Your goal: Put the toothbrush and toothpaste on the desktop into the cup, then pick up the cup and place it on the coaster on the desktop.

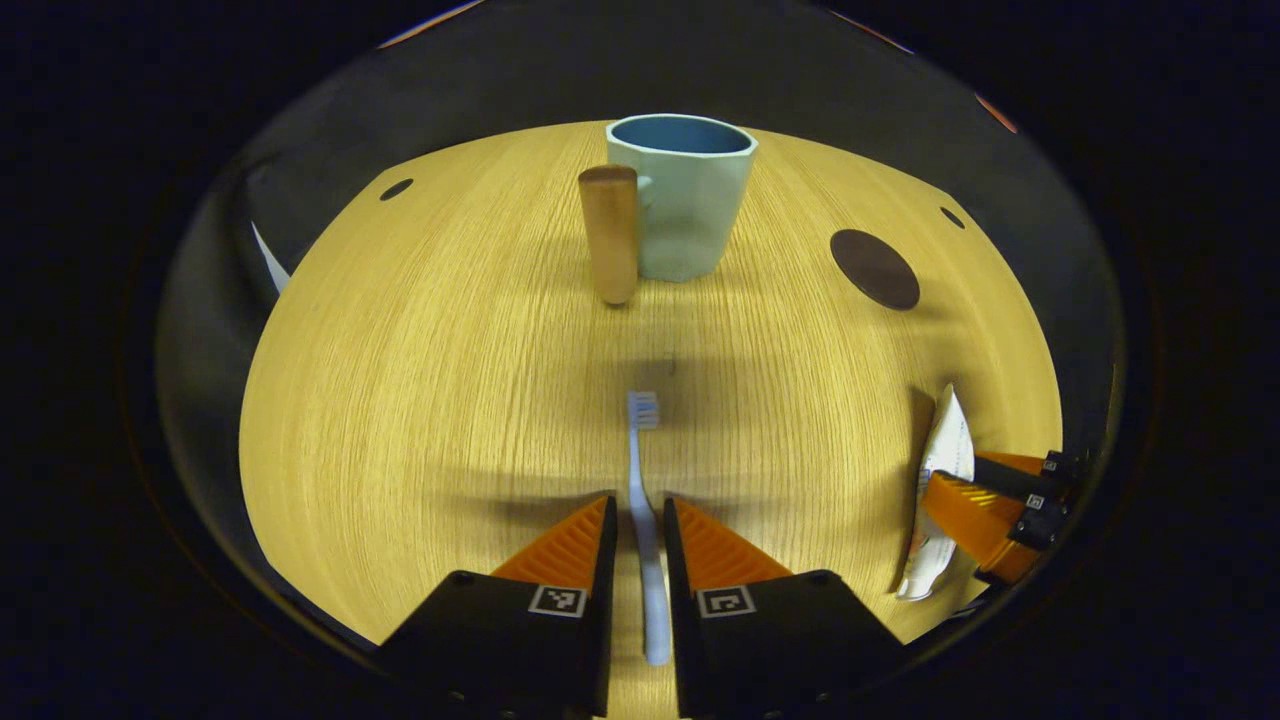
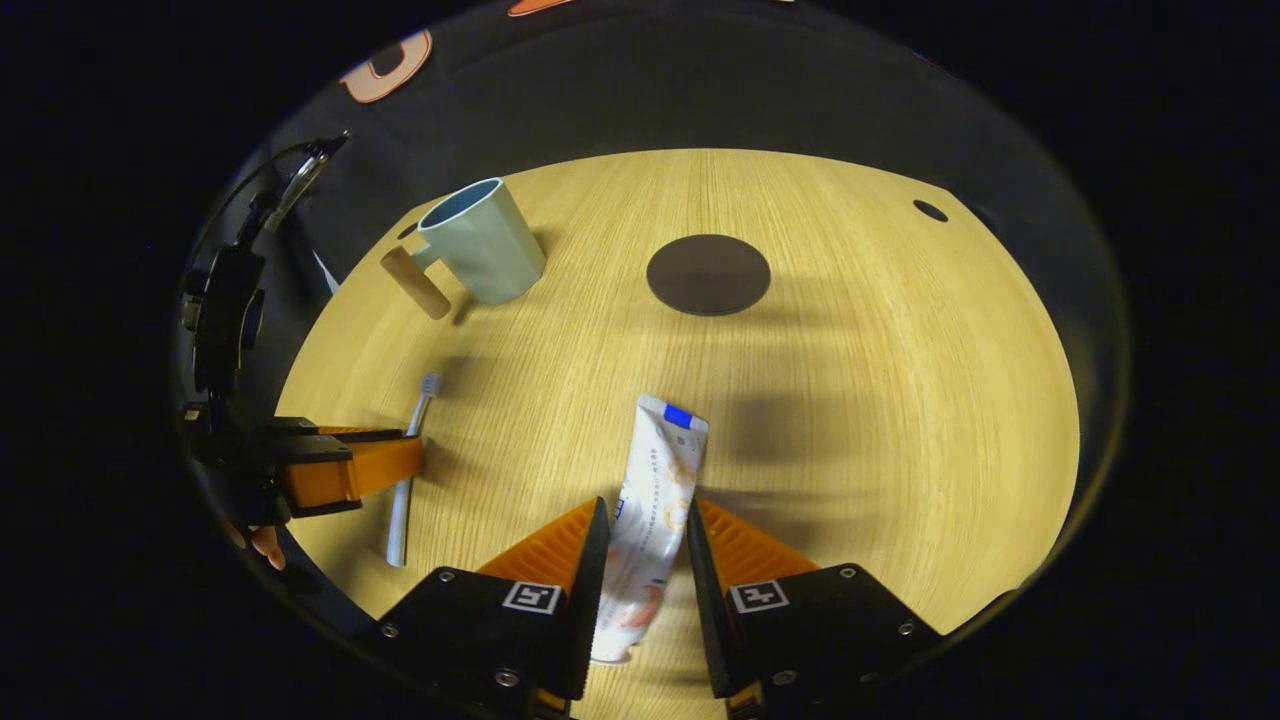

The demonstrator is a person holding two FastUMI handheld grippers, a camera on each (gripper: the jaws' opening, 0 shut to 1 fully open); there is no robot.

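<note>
1. Cup (image 1: 690,200): it stands upright on the far part of the wooden worktop (image 1: 420,400) in the left gripper view, pale blue-green with a darker inside; its wooden handle (image 1: 610,235) faces the camera, just left of the body; in the right gripper view the cup (image 2: 485,240) sits at the far left of the worktop (image 2: 900,420), handle (image 2: 415,283) toward the near left.
2. Coaster (image 2: 708,274): a dark round disc lying flat on the worktop, well apart from the cup and to its right; in the left gripper view the coaster (image 1: 875,269) lies right of the cup.
3. Toothpaste (image 2: 650,510): a white tube lying flat on the worktop, its blue-marked end pointing away; it runs between the two fingers of the right tool (image 2: 640,530), which stand close on either side of it; whether they press it I cannot tell; in the left gripper view the tube (image 1: 940,490) lies at the right edge with the right tool (image 1: 985,505) over it.
4. Toothbrush (image 1: 640,500): pale blue, lying flat, bristle head pointing toward the cup; its handle runs between the fingers of the left tool (image 1: 640,525), which are narrowly apart with a gap on each side; in the right gripper view the toothbrush (image 2: 412,455) lies at the left, with the left tool (image 2: 385,465) across it and fingertips of a hand (image 2: 262,543) below.
</note>
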